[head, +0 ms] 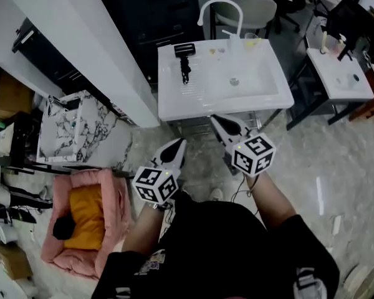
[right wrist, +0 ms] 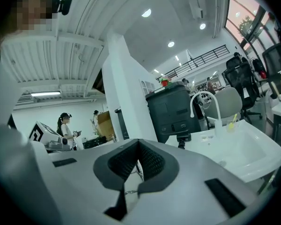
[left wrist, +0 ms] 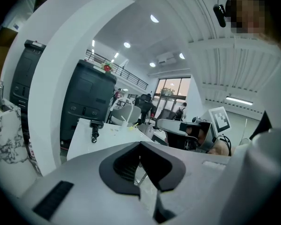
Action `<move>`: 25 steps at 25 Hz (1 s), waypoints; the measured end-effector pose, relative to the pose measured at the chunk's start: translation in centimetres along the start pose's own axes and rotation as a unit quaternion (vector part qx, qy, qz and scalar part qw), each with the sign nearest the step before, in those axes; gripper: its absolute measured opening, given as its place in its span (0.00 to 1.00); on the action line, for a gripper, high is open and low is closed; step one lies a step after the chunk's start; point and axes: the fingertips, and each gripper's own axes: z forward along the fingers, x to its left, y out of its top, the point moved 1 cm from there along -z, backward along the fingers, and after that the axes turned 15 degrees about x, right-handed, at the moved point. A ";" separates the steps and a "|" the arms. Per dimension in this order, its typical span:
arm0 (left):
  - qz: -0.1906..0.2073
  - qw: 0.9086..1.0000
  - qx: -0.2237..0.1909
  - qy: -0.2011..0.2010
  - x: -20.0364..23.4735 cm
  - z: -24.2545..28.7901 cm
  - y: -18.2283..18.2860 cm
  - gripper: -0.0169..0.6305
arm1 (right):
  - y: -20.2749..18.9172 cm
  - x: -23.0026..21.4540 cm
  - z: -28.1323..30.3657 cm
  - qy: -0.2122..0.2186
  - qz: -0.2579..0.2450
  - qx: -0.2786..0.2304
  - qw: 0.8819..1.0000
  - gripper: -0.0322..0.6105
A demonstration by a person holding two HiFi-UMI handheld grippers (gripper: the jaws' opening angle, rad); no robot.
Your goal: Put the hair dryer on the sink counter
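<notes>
The black hair dryer (head: 184, 58) lies on the left side of the white sink counter (head: 174, 104), handle toward me. It also shows in the left gripper view as the hair dryer (left wrist: 94, 130) and in the right gripper view as the hair dryer (right wrist: 181, 139). My left gripper (head: 179, 144) and right gripper (head: 219, 122) hang over the floor just in front of the counter, both pointing at it. Each is shut with nothing between its pads, as the left gripper (left wrist: 140, 144) and right gripper (right wrist: 138, 143) show close up.
A curved white faucet (head: 221, 8) and a cup (head: 252, 40) stand at the basin's back. A white pillar (head: 81, 36) and marble-topped table (head: 68, 129) are on the left, a pink pet bed (head: 81, 223) on the floor, a second sink (head: 340, 73) on the right.
</notes>
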 end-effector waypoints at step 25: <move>-0.005 1.000 -0.021 0.012 -2.0 -1.5 -0.5 0.03 | -1.1 1.3 -2.0 0.018 0.006 0.006 1.000 0.05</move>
